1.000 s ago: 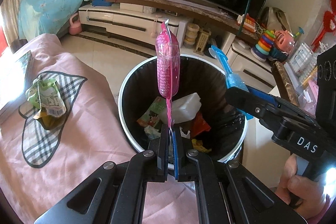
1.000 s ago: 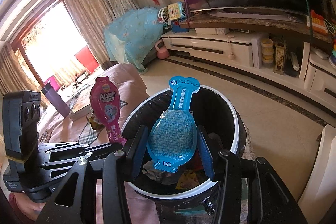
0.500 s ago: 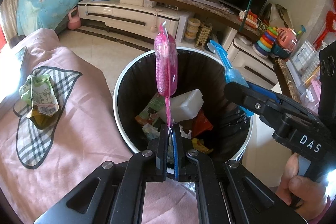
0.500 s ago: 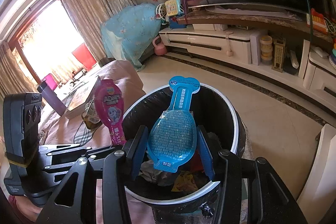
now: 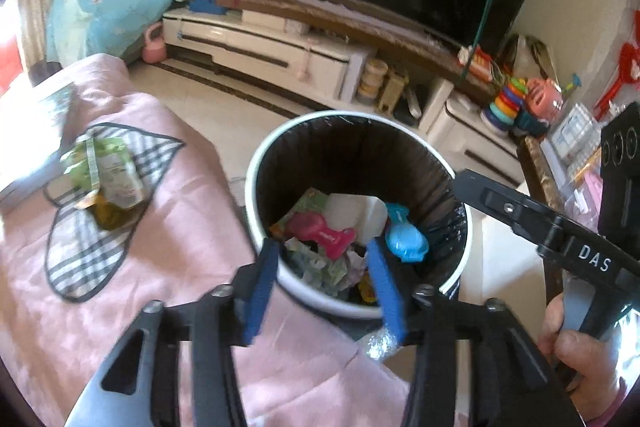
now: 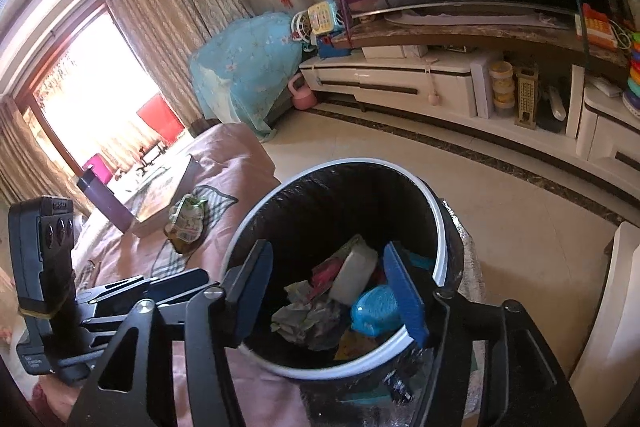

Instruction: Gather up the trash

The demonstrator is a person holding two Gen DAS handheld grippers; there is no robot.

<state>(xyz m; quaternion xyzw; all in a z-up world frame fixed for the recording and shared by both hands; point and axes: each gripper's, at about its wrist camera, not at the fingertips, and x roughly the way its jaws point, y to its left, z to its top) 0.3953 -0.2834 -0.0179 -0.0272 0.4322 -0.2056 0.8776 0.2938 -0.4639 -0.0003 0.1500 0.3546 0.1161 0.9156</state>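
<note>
Deep in the trash bin (image 5: 256, 183) much is a jumble: crumpled paper and scraps under the top layer are hard to tell apart, and the left gripper's near blue pad cuts across the rim. In the right wrist view the pink packet (image 6: 322, 273) shows only as a sliver beside a white container (image 6: 354, 273), and the blue packet (image 6: 374, 309) is partly covered by the right gripper's blue pad.

The left gripper (image 5: 322, 285) hangs over the near rim, its jaws just sprung apart to a medium gap, nothing between them. The pink packet (image 5: 320, 231) lies on top of the rubbish inside the bin, well clear of the pads. The right gripper (image 6: 332, 295) also sits above the bin mouth, jaws just opened wider, empty; the blue packet (image 5: 406, 241) rests in the bin next to the white container (image 5: 356, 217). The right gripper's arm reaches in from the right of the left wrist view, a hand (image 5: 572, 347) on its handle at the frame's edge.

On the pink cloth (image 5: 132, 279) left of the bin, a green wrapper (image 5: 108, 179) lies on a checked mat (image 5: 86, 259), blurred.
</note>
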